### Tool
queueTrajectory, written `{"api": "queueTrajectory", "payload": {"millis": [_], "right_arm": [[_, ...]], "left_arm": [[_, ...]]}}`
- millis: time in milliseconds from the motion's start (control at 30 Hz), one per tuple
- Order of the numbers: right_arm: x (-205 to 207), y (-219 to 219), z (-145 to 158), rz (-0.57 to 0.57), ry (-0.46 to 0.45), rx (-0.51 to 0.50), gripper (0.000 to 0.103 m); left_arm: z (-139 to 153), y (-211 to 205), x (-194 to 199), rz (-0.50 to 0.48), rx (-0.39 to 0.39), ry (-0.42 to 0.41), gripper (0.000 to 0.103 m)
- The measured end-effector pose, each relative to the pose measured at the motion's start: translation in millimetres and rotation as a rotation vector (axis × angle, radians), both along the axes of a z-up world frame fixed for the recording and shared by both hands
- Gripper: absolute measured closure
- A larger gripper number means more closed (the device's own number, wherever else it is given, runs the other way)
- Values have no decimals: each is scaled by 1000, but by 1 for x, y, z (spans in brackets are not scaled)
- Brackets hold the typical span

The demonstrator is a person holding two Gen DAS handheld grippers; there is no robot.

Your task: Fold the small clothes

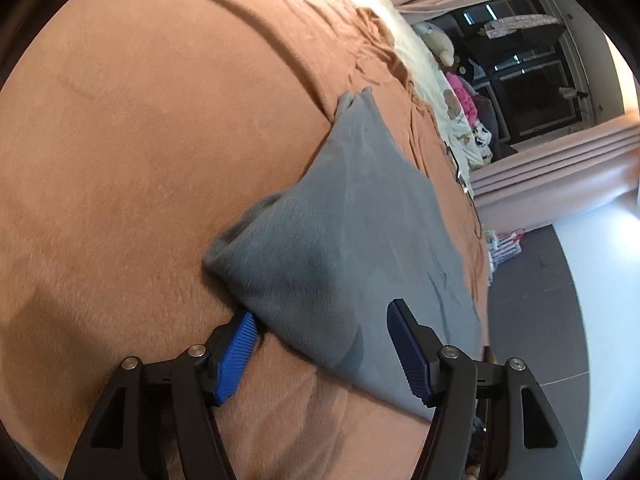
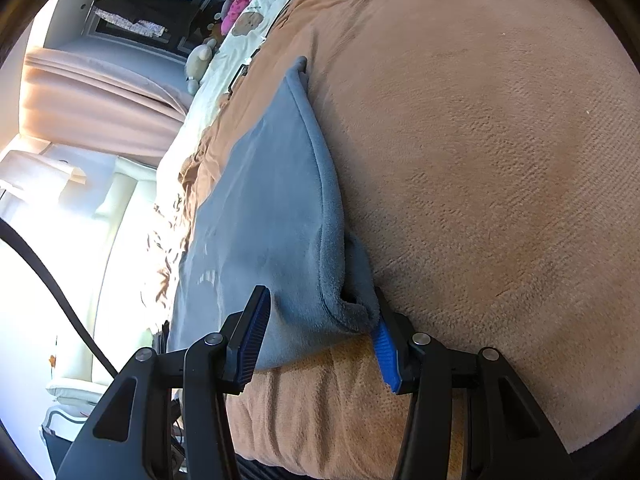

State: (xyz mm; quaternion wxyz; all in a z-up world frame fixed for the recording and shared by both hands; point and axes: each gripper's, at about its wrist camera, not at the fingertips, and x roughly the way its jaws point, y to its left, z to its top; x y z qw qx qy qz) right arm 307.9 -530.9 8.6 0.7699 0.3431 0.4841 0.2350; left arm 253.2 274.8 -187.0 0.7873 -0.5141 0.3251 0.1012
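A brown blanket (image 1: 140, 140) is spread over the bed, and a grey garment (image 1: 340, 248) is laid on it. The left gripper (image 1: 324, 344) and right gripper (image 2: 320, 332) are held wide apart astride its corners, nothing clamped.

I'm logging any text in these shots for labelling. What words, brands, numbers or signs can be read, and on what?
None can be read.
The cream bedding has a brown printed patch with small marks above it, too small and blurred to read.
The grey garment, the brown blanket and both grippers, left and right, show no text.
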Motion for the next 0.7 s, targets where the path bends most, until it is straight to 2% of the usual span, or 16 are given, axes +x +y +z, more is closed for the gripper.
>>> {"api": "queueTrajectory", "payload": {"millis": [33, 100, 167, 267, 367, 500, 533, 567, 633, 700], "right_arm": [[0, 0, 0, 0, 0, 2, 56], [1, -1, -1, 0, 1, 12, 56], [1, -1, -1, 1, 0, 21, 56], [2, -2, -3, 2, -2, 25, 56], [2, -1, -4, 1, -4, 19, 56], [2, -2, -4, 0, -6, 18, 56], [2, -1, -4, 0, -6, 18, 56], [2, -2, -4, 1, -6, 17, 56], [2, -1, -4, 2, -7, 13, 56], [0, -1, -3, 2, -7, 13, 56]], "left_arm": [[0, 1, 0, 14, 8, -2, 38], [1, 3, -3, 43, 8, -3, 49], [5, 5, -7, 58, 20, -12, 84], [18, 8, -17, 57, 40, -73, 93], [29, 8, -18, 46, 76, -87, 93], [24, 10, -13, 29, 57, -51, 89], [20, 11, -12, 26, 48, -41, 75], [17, 11, -11, 25, 42, -38, 57], [13, 10, -9, 31, 48, -19, 42], [8, 9, -7, 25, 45, -9, 41]]}}
